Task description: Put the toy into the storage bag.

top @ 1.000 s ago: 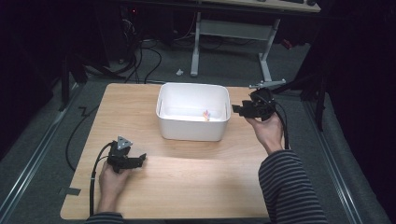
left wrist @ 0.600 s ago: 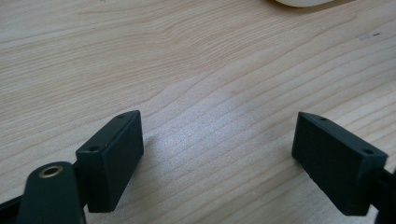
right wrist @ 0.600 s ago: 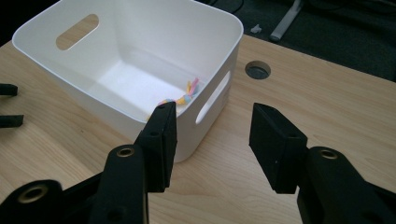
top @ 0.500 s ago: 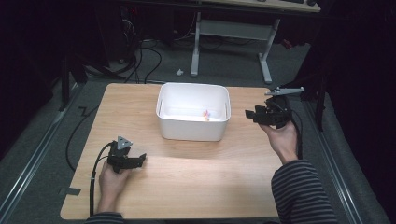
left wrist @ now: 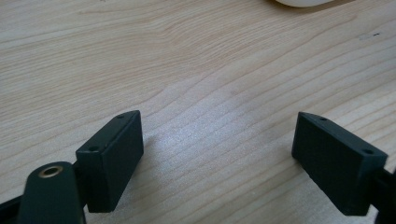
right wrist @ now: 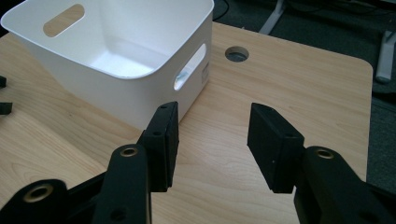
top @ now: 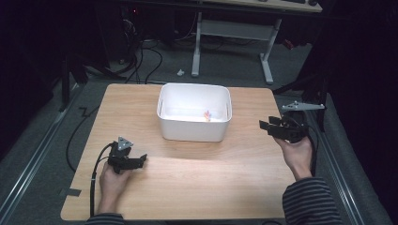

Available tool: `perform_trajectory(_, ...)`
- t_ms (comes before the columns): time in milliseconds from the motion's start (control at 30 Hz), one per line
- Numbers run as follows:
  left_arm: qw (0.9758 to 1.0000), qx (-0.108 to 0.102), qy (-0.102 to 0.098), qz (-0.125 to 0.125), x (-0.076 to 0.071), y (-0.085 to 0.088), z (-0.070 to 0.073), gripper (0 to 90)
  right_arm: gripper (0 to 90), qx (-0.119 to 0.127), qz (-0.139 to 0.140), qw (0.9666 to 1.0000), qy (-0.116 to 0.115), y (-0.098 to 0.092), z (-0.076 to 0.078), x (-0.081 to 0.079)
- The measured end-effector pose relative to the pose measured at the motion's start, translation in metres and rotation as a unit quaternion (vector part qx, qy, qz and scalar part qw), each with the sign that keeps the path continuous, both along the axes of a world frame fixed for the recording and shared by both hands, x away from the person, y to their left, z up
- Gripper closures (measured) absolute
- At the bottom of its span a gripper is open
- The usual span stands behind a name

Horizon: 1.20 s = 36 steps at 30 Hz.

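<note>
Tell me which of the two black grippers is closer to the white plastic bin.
The right gripper, beside the white plastic bin at the table's right edge. Its jaws, just closing, hold nothing. The left gripper sits farther off, toward the near left corner.

White plastic bin (top: 195, 126) w/ handle cutouts is sitting upright, open top, mid-table toward far edge. Small orange-pink item (top: 207, 115) is lying inside, near bin's right wall.

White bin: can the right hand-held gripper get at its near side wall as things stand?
Probably yes. The right hand-held gripper is empty, its jaws apart and just now closing, pointing toward the white bin with bare table between them.
</note>
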<state>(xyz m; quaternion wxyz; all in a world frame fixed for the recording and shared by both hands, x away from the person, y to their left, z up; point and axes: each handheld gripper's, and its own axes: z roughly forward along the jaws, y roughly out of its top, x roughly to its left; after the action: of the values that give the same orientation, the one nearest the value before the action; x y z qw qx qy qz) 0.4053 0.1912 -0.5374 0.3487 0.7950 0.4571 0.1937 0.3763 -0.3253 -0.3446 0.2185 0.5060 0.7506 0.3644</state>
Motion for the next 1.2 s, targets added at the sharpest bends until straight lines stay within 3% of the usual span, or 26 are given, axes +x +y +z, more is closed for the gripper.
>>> perform_trajectory(167, 1.0, 0.001, 0.0, 0.0, 0.0, 0.0, 0.0, 16.8, 54.0, -0.003, -0.006, 1.0, 0.002, -0.005, -0.006, -0.007)
perform_trajectory(500, 1.0, 0.0, 0.0, 0.0, 0.0, 0.0, 0.0, 16.8, 54.5, -0.007, -0.004, 0.9999, 0.011, -0.001, -0.039, -0.017)
perform_trajectory(567, 1.0, 0.0, 0.0, 0.0, 0.0, 0.0, 0.0, 16.8, 55.5, -0.012, -0.004, 0.9998, 0.015, 0.001, -0.045, -0.017)
perform_trajectory(933, 1.0, 0.001, 0.0, 0.0, 0.0, 0.0, 0.0, 16.8, 55.4, 0.016, -0.014, 0.9989, 0.043, 0.006, -0.096, -0.011)
perform_trajectory(1200, 1.0, 0.001, 0.0, 0.0, 0.0, 0.0, 0.0, 16.8, 55.0, 0.01, -0.011, 0.9983, 0.056, 0.016, -0.121, -0.005)
